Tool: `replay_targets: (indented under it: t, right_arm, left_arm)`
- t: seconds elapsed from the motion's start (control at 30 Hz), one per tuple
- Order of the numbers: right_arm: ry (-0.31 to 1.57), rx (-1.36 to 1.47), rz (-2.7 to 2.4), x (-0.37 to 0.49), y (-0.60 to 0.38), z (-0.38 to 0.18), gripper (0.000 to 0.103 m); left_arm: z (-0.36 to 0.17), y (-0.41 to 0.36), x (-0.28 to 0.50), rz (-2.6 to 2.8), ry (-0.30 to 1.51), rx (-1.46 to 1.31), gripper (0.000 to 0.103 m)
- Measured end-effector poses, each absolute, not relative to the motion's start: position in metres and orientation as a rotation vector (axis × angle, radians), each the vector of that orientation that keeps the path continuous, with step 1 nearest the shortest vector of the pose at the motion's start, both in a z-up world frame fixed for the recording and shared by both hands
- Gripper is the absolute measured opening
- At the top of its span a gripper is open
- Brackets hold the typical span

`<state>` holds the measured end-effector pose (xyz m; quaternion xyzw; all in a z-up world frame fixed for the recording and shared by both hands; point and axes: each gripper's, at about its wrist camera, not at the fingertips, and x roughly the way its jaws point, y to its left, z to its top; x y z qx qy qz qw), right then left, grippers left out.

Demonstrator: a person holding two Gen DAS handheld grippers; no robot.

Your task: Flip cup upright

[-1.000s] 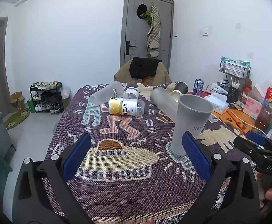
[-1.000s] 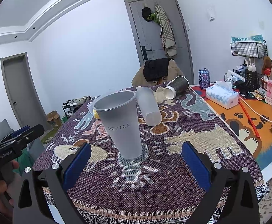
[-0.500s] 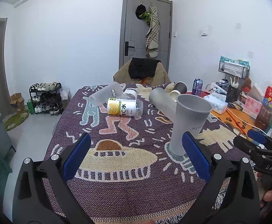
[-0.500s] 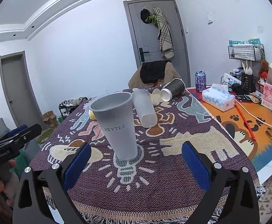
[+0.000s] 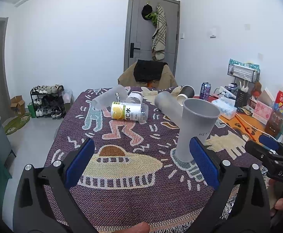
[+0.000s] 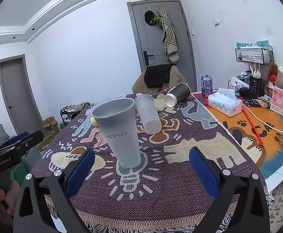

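Left gripper (image 5: 141,167): jaws spread wide, holding nothing; blue pads level above the near edge of the bench.

Right gripper (image 6: 140,171): jaws likewise spread and empty, poised over the near edge, the cup centred in the gap but well ahead of the pads.

Cup (image 6: 120,132): frosted grey, marked HEYTEA, standing upright with its mouth open to the ceiling, base on the light-bulb motif of the woven cloth (image 6: 180,174), toward the near edge of the bench. Neither gripper touches it. By appearance the flip is done for this item.

Step in hand, as judged: release and withdrawal. To do it well, keep both sets of jaws open and draw straight back and up, clear of the rim, since a tall, narrow-based cup on soft cloth would tip at a light knock.

Second frosted cup (image 6: 149,116): lying on its side just behind the upright one, mouth toward the near edge. A likely next candidate; if so, grip mid-wall and rotate about the base.

Third frosted cup (image 5: 110,99): on its side toward the far left corner.

Lemon-label bottle (image 5: 128,112): lying flat beside it, possibly touching; the view is too small to tell.

Dark paper cup (image 6: 178,95): on its side near the far right corner.

Tissue box (image 6: 225,104), drink can (image 6: 206,83): on the orange mat beyond the right edge.
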<state>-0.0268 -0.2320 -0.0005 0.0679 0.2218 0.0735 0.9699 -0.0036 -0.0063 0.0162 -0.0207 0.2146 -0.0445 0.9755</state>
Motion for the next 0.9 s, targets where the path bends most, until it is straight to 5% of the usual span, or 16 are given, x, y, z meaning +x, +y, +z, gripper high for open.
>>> replay_targets:
  t: [0.9]
  right_arm:
    - [0.487, 0.136, 0.157, -0.017, -0.230, -0.009, 0.095]
  left_arm:
    - [0.006, -0.006, -0.005, -0.072, 0.429, -0.035, 0.097]
